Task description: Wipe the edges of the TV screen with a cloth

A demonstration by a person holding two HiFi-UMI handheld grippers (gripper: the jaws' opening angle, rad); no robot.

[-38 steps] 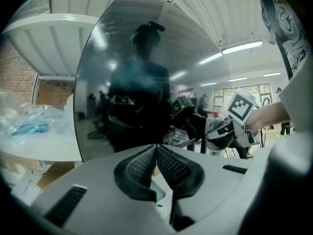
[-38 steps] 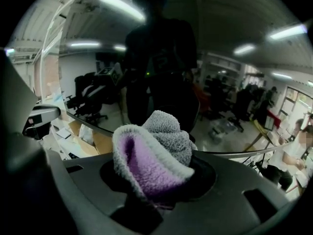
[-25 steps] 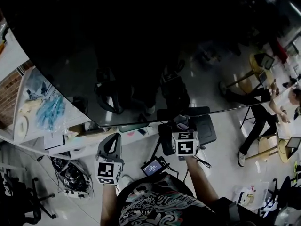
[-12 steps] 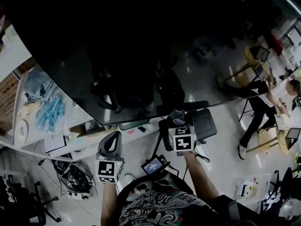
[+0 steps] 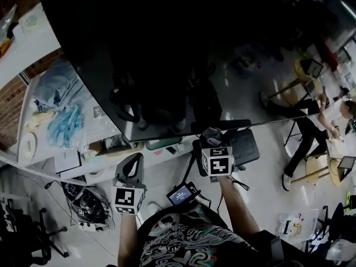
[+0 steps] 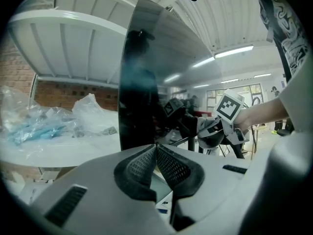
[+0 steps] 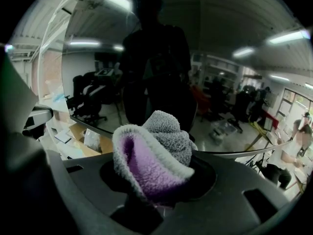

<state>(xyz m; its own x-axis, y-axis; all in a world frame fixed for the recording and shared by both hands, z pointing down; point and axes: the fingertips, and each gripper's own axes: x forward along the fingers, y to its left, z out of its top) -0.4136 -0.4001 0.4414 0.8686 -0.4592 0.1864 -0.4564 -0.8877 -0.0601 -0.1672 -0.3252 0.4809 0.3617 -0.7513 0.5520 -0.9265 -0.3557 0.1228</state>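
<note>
While near TV screen [image 5: 183, 54], cloth [image 7: 155, 153] in right tool [image 7: 157, 182]

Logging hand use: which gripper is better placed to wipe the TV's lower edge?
Right gripper: holds the cloth by the lower edge of the TV screen. Left gripper is shut, empty, lower down.

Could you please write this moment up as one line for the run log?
right tool: shut on cloth | cloth: at bottom edge of TV | left tool: shut, empty, below TV
</note>
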